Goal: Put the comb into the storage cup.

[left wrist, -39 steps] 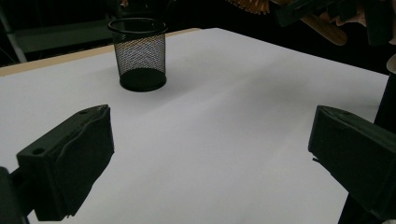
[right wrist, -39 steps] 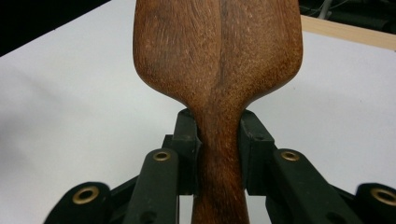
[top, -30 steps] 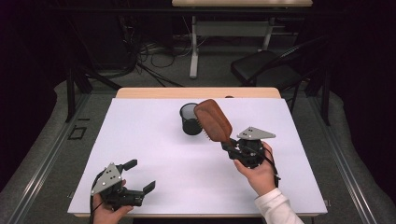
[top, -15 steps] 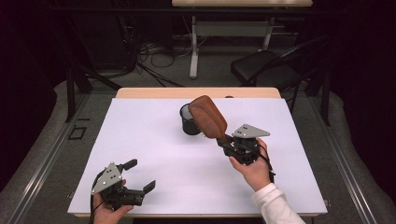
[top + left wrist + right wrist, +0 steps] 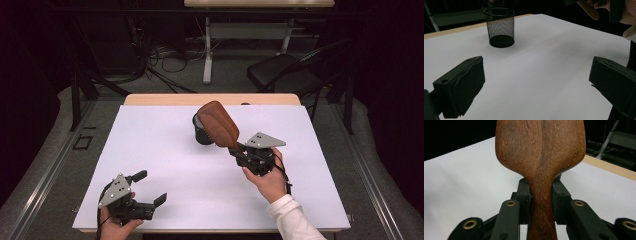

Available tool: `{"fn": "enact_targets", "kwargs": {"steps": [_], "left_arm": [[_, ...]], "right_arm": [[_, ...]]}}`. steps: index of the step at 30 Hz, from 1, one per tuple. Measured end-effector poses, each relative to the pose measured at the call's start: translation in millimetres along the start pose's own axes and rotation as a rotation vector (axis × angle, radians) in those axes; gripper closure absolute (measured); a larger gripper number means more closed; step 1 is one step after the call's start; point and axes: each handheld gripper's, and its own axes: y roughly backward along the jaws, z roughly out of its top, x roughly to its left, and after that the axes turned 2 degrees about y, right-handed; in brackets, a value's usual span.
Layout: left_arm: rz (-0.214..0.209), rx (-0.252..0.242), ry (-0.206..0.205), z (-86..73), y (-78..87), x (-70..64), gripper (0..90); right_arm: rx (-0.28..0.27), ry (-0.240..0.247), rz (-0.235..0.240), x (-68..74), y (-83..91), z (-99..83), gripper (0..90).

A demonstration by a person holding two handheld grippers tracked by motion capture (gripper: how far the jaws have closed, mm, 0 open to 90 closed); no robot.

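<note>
A brown wooden spatula [image 5: 218,124] is held up over the white table, its broad blade in front of a black mesh cup [image 5: 201,134]. My right gripper [image 5: 239,148] is shut on its neck; in the right gripper view both jaws press the wooden spatula [image 5: 541,165] just below the blade. My left gripper [image 5: 150,188] rests near the table's front left edge, open with nothing between its jaws. In the left gripper view the mesh cup [image 5: 499,27] stands upright and empty farther off, and the spatula's tip [image 5: 589,10] shows at the top right.
The white table top [image 5: 165,150] has a wooden strip [image 5: 210,99] along its far edge. Behind the table are a black chair [image 5: 285,72], cables on the floor and a second desk's legs. A white sleeve [image 5: 292,217] comes in at the bottom right.
My right gripper has carried the spatula a little to the left and farther back, so the blade now overlaps the mesh cup more. The left gripper has not moved.
</note>
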Motion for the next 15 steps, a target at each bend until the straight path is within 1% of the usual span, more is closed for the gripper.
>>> {"fn": "enact_targets", "kwargs": {"steps": [4,8,15], "left_arm": [[-0.001,0.007,-0.001,0.0,-0.2,0.8,0.3],[0.004,0.01,-0.003,0.1,-1.2,1.6,0.3],[0.017,0.008,0.011,0.6,-0.5,4.7,0.3]], "right_arm": [[-0.015,0.009,0.002,2.3,1.5,-1.6,71.5],[-0.016,0.02,0.005,4.3,2.2,-2.8,71.5],[-0.029,0.035,0.016,7.3,2.7,-4.4,71.5]]}}
